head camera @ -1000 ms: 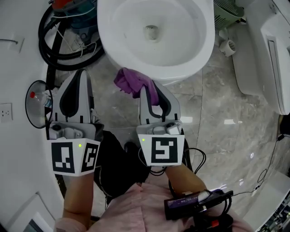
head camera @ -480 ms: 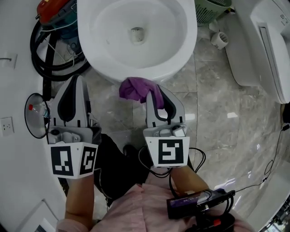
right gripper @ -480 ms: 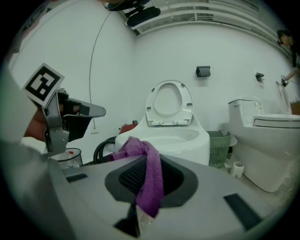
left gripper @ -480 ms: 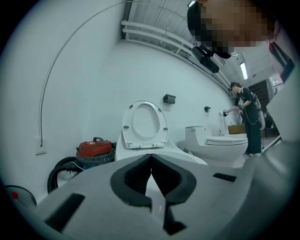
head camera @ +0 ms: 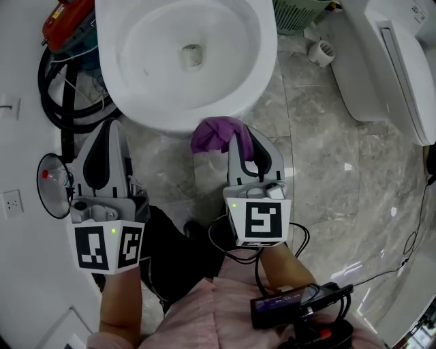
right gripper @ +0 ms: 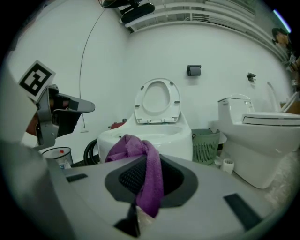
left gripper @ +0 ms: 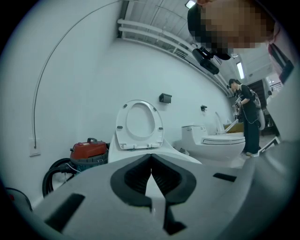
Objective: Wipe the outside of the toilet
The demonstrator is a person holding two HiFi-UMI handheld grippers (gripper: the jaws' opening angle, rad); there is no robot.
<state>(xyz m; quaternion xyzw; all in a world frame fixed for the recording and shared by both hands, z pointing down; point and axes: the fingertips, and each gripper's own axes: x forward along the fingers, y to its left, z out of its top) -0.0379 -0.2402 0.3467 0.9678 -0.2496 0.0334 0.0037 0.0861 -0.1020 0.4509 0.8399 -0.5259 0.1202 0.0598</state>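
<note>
One purple cloth [head camera: 216,135], clenched in the right gripper [head camera: 240,140], hangs just before the front rim of the open toilet [head camera: 255,48], with the left gripper [head camera: 107,129] clenched empty toward that toilet's left and a second toilet [head camera: 395,75] to its right.

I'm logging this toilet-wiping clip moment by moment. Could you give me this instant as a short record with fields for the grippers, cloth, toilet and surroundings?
left gripper: jaws together, nothing between them
right gripper: shut on purple terry cloth
cloth position: bunched just before the front of the white ceramic toilet bowl; contact cannot be told
seat: white seat raised upright
nearby: red vacuum cleaner with black hose; green slatted basket
</note>
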